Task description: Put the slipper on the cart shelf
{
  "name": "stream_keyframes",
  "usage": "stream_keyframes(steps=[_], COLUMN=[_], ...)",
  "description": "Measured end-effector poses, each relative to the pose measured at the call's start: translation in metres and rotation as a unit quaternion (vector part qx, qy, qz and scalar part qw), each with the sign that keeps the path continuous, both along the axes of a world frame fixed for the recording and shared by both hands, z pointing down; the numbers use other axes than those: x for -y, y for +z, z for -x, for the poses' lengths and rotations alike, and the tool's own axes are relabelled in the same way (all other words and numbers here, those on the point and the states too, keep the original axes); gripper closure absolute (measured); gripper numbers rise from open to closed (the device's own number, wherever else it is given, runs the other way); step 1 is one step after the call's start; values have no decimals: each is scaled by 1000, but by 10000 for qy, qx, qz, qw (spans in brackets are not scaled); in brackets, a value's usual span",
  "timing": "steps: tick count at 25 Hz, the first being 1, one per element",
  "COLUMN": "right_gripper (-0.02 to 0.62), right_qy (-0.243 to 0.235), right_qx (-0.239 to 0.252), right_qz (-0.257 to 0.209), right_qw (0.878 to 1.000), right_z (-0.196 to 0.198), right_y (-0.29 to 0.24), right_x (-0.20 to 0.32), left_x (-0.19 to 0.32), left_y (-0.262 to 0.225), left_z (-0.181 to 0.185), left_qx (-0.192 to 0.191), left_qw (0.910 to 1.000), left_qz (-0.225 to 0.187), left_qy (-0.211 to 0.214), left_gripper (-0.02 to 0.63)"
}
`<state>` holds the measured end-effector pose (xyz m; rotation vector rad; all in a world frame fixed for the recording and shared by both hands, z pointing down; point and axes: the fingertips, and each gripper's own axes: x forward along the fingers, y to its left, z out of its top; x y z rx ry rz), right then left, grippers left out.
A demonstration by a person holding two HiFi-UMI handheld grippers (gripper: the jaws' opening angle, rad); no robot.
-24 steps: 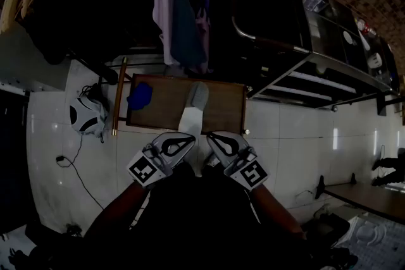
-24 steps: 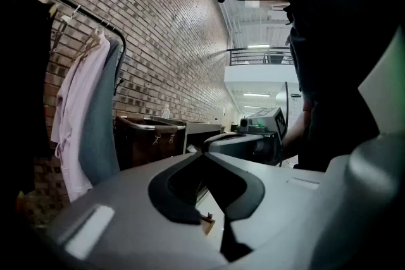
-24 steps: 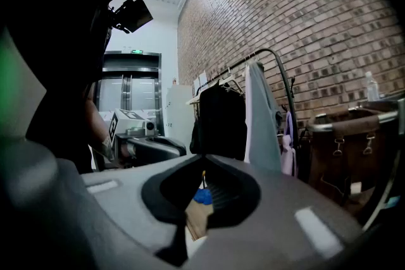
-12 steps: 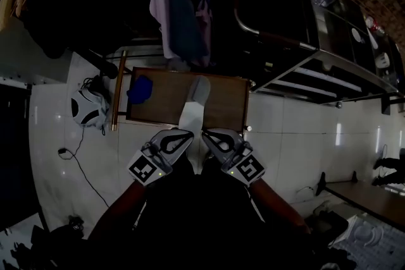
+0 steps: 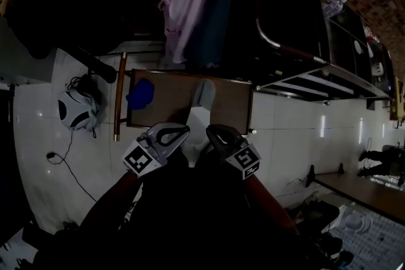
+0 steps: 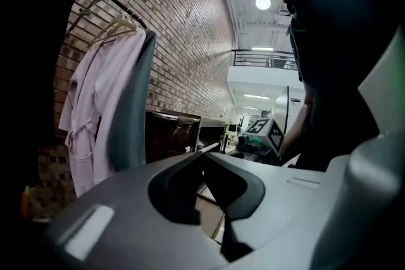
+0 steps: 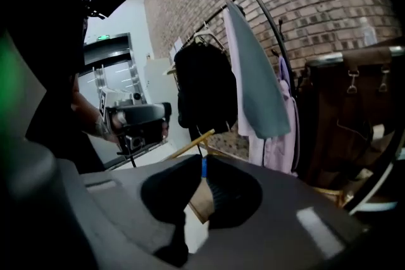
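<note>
Slipper (image 5: 200, 103): being shown lying on a brown wooden board (image 5: 161, 107), straight ahead between both grippers. Its long axis is running away from them, soft grey toe farthest, pale heel end nearest.
Left gripper (image 5: 182, 131): being held closed and empty, just beside the heel.
Right gripper (image 5: 211, 131): all but closed, its jaws just being eased apart a hair, empty, about equally near.
Cart shelf (image 5: 323, 76): flat bare metal, being left well off to the right.

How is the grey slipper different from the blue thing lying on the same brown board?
The slipper is grey and white; the blue thing is all blue. The slipper is long, reaching toward the near edge; the blue thing is a short lump. The slipper lies near the middle, the blue thing at the left end. Both rest on the brown board.
</note>
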<state>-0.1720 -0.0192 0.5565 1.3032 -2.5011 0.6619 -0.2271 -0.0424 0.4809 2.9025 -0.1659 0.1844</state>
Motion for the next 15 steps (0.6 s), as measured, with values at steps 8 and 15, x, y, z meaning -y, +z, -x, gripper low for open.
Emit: stream_keyframes(steps=[8, 15], right_gripper=[450, 331], right_qy=[793, 815], right_qx=[456, 734], right_qz=[2062, 3654], right_qw=[9742, 9244], right_z=[-32, -38], right_y=[133, 238], right_x=[-3, -34], left_x=[16, 4], left_y=[16, 33], left_z=[16, 9], left_qx=[105, 284], left_qw=[9994, 9992], left_qz=[140, 240], left_qy=[286, 176], left_gripper=[598, 598])
